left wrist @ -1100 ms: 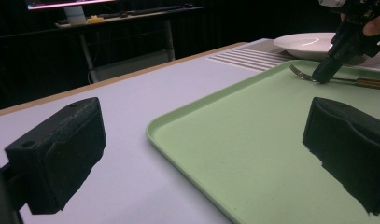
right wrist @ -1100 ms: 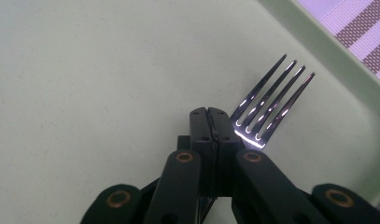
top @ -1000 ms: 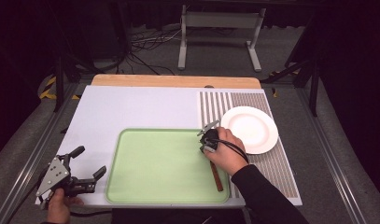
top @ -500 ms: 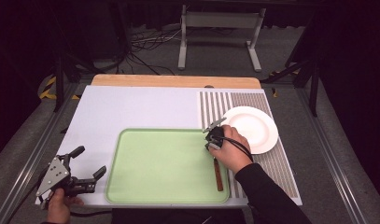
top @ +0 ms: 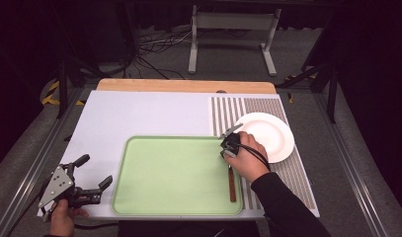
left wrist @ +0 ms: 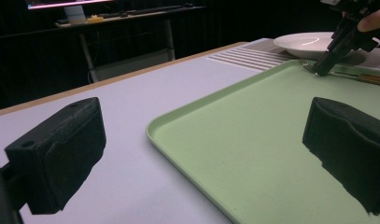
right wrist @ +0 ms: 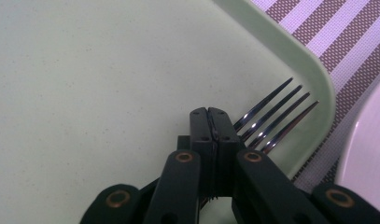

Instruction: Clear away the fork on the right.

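Observation:
A fork (top: pixel 232 183) with a brown handle lies along the right side of the green tray (top: pixel 139 197), tines pointing toward the far edge. My right gripper (top: pixel 230 146) points down at the fork's neck with its jaws shut together. In the right gripper view the tines (right wrist: pixel 271 116) stick out from behind the closed jaw tips (right wrist: pixel 210 122), and nothing shows in the seam between them. My left gripper (top: pixel 96 169) rests at the table's near left corner, open and holding nothing. The left gripper view looks across the tray (left wrist: pixel 178 121) at the right gripper (left wrist: pixel 325 65).
A white plate (top: pixel 267 134) sits on the striped placemat (top: pixel 228 111) just right of the tray. The white tabletop (top: pixel 139 116) stretches behind and left of the tray. A metal stand (top: pixel 233 29) and cables lie on the floor beyond the table.
My right hand has edged slightly to the right, toward the plate, jaws staying shut. The left gripper has not moved.

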### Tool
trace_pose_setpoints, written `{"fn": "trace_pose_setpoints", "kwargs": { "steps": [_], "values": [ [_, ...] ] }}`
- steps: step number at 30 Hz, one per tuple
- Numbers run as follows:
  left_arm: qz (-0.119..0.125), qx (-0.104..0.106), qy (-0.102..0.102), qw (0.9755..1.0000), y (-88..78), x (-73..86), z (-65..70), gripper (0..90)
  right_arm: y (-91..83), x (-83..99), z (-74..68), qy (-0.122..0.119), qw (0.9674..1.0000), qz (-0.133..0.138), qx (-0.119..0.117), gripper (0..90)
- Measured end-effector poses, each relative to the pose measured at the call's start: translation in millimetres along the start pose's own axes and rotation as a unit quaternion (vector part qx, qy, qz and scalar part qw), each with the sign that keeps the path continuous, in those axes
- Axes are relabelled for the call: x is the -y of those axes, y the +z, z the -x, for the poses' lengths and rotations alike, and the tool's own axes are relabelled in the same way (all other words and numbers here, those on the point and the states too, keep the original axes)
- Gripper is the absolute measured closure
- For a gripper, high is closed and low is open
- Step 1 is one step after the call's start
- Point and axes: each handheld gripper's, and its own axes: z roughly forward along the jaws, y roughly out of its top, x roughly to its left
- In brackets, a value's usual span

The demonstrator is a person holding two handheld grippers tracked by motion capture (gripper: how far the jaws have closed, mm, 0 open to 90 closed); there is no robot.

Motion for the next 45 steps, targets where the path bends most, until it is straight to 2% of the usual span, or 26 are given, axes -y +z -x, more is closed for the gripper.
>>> {"fn": "trace_pose_setpoints", "kwargs": {
  "steps": [2,7,9,11,13,14,16,19,21,22,24,25,28,30,33,35,37,38,40,41,45],
  "values": [
    [0.001,0.000,0.000,1.0000,0.1,0.0,0.0,0.1,-0.3,0.0,0.0,0.000,1.0000,0.001,0.001,89.6],
    [0.000,0.000,0.001,1.0000,-0.1,0.1,-0.1,0.1,-10.2,-2.1,-3.9,-0.015,0.9995,0.028,0.002,77.6],
    [0.000,0.000,0.002,1.0000,-0.5,0.0,-0.5,0.0,-15.7,-3.4,-4.7,-0.020,0.9986,0.048,-0.004,65.4],
    [0.001,0.000,0.002,1.0000,-0.8,0.0,-0.4,0.1,-22.1,-4.7,-4.7,-0.022,0.9965,0.080,-0.010,46.1],
    [0.003,-0.002,0.001,1.0000,-0.8,0.0,0.1,0.1,-30.4,-5.8,-5.0,-0.022,0.9939,0.106,-0.019,34.4],
    [0.003,-0.001,0.000,1.0000,-0.8,-0.1,0.0,0.1,-34.6,-5.7,-5.4,-0.019,0.9930,0.114,-0.027,32.4],
    [0.000,0.000,0.002,1.0000,-0.6,-0.3,0.0,0.1,-43.6,-5.3,-5.1,-0.035,0.9896,0.135,-0.035,29.4],
    [0.000,-0.002,0.002,1.0000,-0.7,-0.3,0.6,0.1,-54.0,-2.7,-4.2,-0.051,0.9872,0.149,-0.023,25.8],
    [0.003,-0.003,0.002,1.0000,-0.8,-0.5,0.6,0.1,-61.9,1.6,-3.1,-0.045,0.9866,0.155,-0.022,22.0],
    [0.003,-0.003,0.002,1.0000,-0.9,-0.6,0.7,0.1,-63.9,3.2,-2.4,-0.046,0.9857,0.161,-0.022,21.0],
    [0.001,-0.002,0.002,1.0000,-0.8,-0.6,0.6,0.1,-71.3,10.2,-0.2,-0.059,0.9816,0.181,-0.022,17.6],
    [0.002,-0.002,0.002,1.0000,-0.7,-0.5,0.5,0.1,-71.3,10.2,-0.2,-0.059,0.9816,0.181,-0.022,17.6],
    [0.002,-0.003,0.002,1.0000,-0.8,-0.3,0.2,0.1,-77.1,19.5,2.6,-0.076,0.9754,0.206,-0.019,14.6],
    [0.005,-0.004,0.000,1.0000,-0.9,-0.2,0.3,0.1,-79.8,28.0,4.6,-0.089,0.9693,0.228,-0.020,13.3],
    [0.004,-0.004,0.000,1.0000,-1.2,-0.3,0.2,0.1,-81.5,40.6,6.6,-0.088,0.9630,0.253,-0.027,11.4],
    [0.005,-0.005,0.000,1.0000,-1.0,-0.2,0.1,0.0,-82.3,52.0,9.0,-0.087,0.9572,0.275,-0.029,10.9],
    [0.003,-0.006,0.000,1.0000,-1.0,-0.1,0.2,0.1,-83.3,62.4,12.2,-0.083,0.9505,0.298,-0.032,10.8],
    [0.003,-0.006,-0.001,1.0000,-1.0,-0.1,0.3,0.1,-83.9,68.9,14.3,-0.078,0.9454,0.315,-0.034,10.8],
    [0.005,-0.007,-0.002,1.0000,-1.1,0.0,0.3,0.1,-84.8,78.0,17.5,-0.074,0.9384,0.336,-0.036,10.8],
    [0.004,-0.007,-0.002,1.0000,-1.3,-0.1,0.3,0.1,-85.2,84.1,19.4,-0.072,0.9339,0.348,-0.039,10.8],
    [0.004,-0.008,-0.002,1.0000,-1.3,0.1,0.2,0.1,-85.5,100.9,24.7,-0.066,0.9231,0.377,-0.042,10.8]
  ]
}}
